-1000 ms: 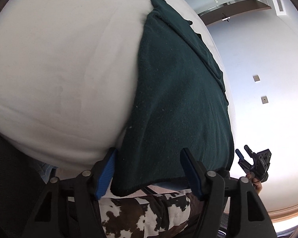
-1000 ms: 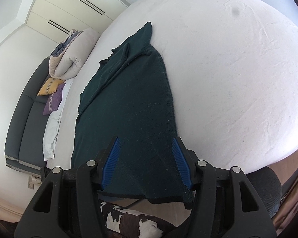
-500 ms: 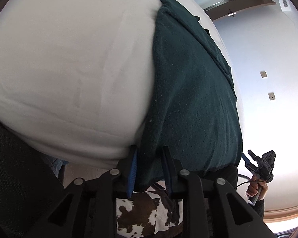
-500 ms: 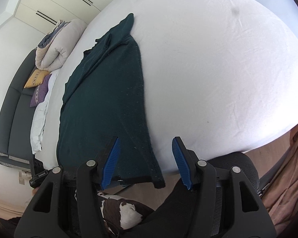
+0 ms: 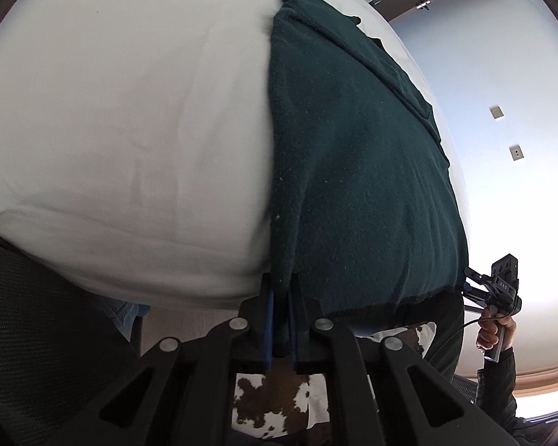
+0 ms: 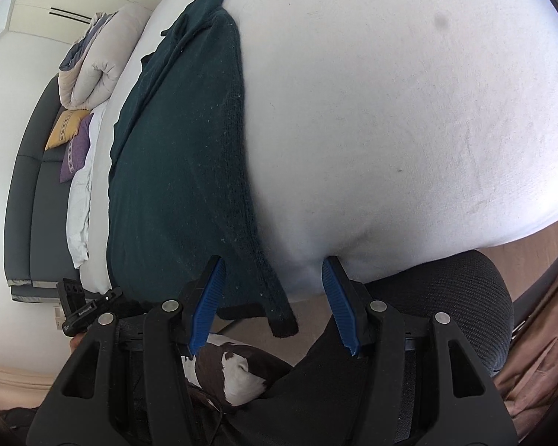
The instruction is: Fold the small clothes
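A dark green knit garment lies flat on the white bed, its hem hanging over the near edge. My left gripper is shut on the hem's left corner. In the right wrist view the same garment runs away from me, and its right hem corner dangles between the blue pads. My right gripper is open around that corner, its pads not touching it. The right gripper also shows in the left wrist view, and the left gripper in the right wrist view.
A rolled duvet and yellow and purple cushions lie at the bed's far end by a dark sofa. A black mesh chair stands at the near right. A cow-print cloth lies below the grippers.
My left gripper closed on the garment's left hem corner. My right gripper moved right along the hem and closer to the bed edge, staying open.
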The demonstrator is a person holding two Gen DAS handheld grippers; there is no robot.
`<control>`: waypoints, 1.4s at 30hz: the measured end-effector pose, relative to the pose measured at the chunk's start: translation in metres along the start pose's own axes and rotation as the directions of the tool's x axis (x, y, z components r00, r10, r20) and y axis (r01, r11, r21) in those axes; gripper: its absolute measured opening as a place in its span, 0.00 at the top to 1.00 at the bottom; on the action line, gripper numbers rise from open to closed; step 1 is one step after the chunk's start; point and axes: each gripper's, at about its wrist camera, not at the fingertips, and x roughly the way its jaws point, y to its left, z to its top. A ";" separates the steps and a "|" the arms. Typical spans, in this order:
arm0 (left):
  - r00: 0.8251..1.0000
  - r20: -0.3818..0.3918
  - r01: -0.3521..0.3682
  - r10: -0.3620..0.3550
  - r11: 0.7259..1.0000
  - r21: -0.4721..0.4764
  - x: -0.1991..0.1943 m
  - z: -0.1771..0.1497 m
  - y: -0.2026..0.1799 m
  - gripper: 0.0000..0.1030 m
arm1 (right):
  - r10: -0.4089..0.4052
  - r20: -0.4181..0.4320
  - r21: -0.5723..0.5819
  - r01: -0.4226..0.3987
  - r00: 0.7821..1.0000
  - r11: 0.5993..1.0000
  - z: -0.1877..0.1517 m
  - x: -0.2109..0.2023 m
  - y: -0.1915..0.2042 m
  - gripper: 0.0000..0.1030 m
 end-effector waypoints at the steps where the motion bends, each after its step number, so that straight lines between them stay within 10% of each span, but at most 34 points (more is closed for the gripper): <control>1: 1.000 0.002 0.001 -0.001 1.000 -0.001 -0.001 0.000 0.001 0.94 | -0.007 -0.001 -0.017 0.007 1.000 1.000 -0.001 0.001 0.003 0.50; 8: 1.000 0.007 0.011 -0.011 1.000 0.014 -0.005 -0.001 -0.003 0.94 | -0.051 -0.031 -0.124 0.047 0.998 0.991 -0.010 0.006 0.025 0.91; 17: 0.991 0.051 0.123 -0.123 0.992 0.000 -0.030 0.004 -0.008 0.95 | 0.138 0.087 -0.092 -0.130 0.987 0.987 -0.011 -0.028 0.038 0.93; 27: 0.941 0.143 0.317 -0.306 0.947 -0.056 -0.049 0.023 -0.016 0.95 | 0.263 0.194 -0.082 -0.252 0.945 0.964 0.008 -0.035 0.059 0.93; 35: 0.890 0.244 0.410 -0.386 0.911 -0.052 -0.062 0.074 -0.029 0.95 | 0.364 0.311 -0.052 -0.366 0.878 0.929 0.072 -0.045 0.088 0.93; 42: 0.864 0.294 0.434 -0.409 0.901 -0.022 -0.067 0.138 -0.040 0.95 | 0.338 0.359 -0.080 -0.332 0.870 0.940 0.138 -0.037 0.132 0.93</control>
